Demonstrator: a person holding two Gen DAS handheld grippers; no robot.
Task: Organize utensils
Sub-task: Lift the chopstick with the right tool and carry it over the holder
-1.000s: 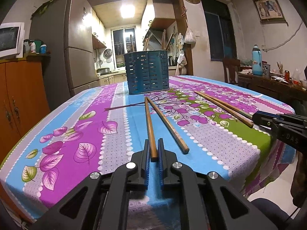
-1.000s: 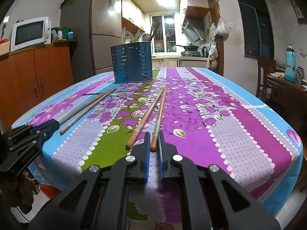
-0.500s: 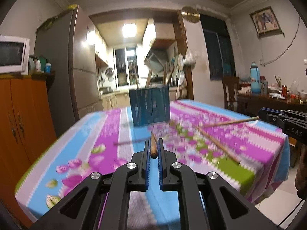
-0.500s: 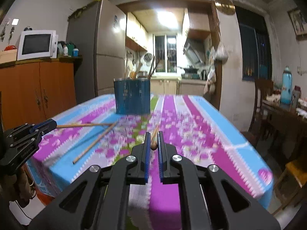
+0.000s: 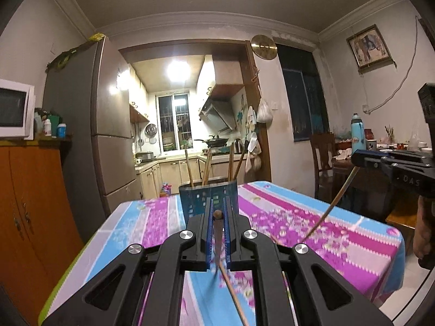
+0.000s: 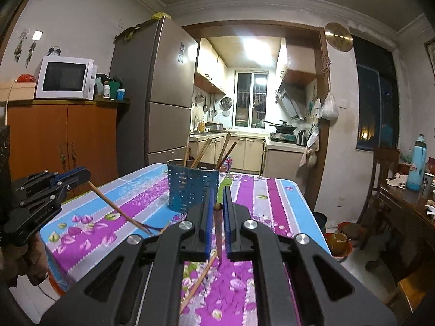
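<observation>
The left claw is closed on a long brown wooden chopstick, pinching it near its thick end between the blue ribbed pads; the stick hangs downward from the grip, its thin end pointing toward the tabletop with the purple, blue and white floral cloth. The right claw likewise clamps a second brown wooden chopstick near its thick end, and this one also hangs steeply down. Both claws are raised above the tabletop, well apart from each other. Another wooden chopstick lies on the cloth beneath the right claw. Ahead of both claws, at the far part of the tabletop, stands the blue perforated metal utensil holder, upright, with several wooden chopsticks leaning inside it and sticking out above its rim. In the left wrist view the same holder is partly hidden behind the left claw's fingers.
</observation>
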